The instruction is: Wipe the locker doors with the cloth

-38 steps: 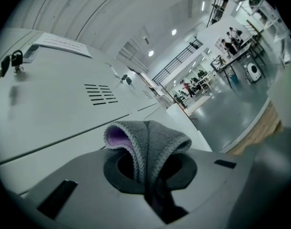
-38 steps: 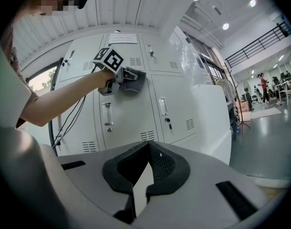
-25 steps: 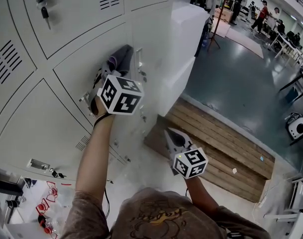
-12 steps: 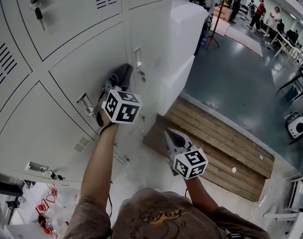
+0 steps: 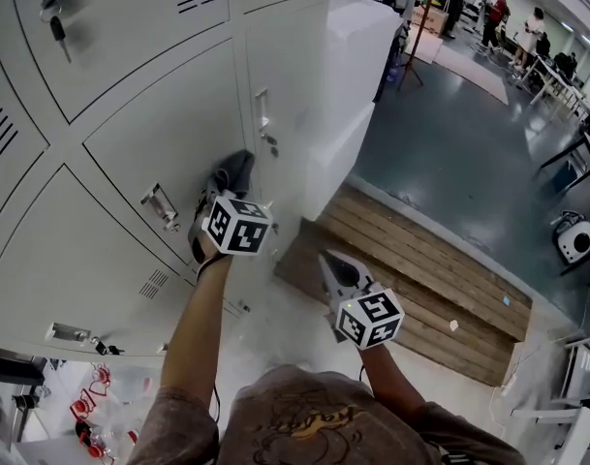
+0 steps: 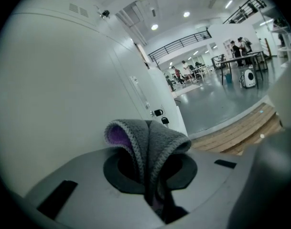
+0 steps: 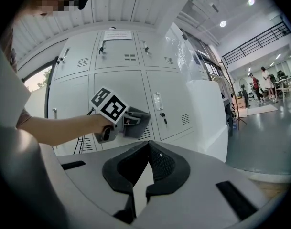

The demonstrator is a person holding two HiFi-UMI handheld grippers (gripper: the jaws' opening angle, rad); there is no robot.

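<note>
The left claw [image 5: 215,194] is pinching a grey cloth [image 5: 233,170], folded so that its purple inner face shows in the left gripper view [image 6: 148,140]. The fold stands up from between the jaws, which are closed tight on its lower part. In the head view the cloth lies flat against a locker door [image 5: 164,114], at the door's lower right corner and near the seam with the next door. The handle [image 5: 159,204] sits just beside it on the left.

From the cloth, the bare door face runs up and to the left, along the person's outstretched left arm. A stroke across it would likely need to go that way, skirting the handle.

The right claw [image 5: 331,263] hangs lower and well apart from the lockers, over the wooden platform [image 5: 420,260]. Its jaws are pressed together at the tips with nothing between them [image 7: 146,162], and it points toward the lockers from a distance. Only the left hand is near enough to wipe, so the right seems to have no part in this step
</note>
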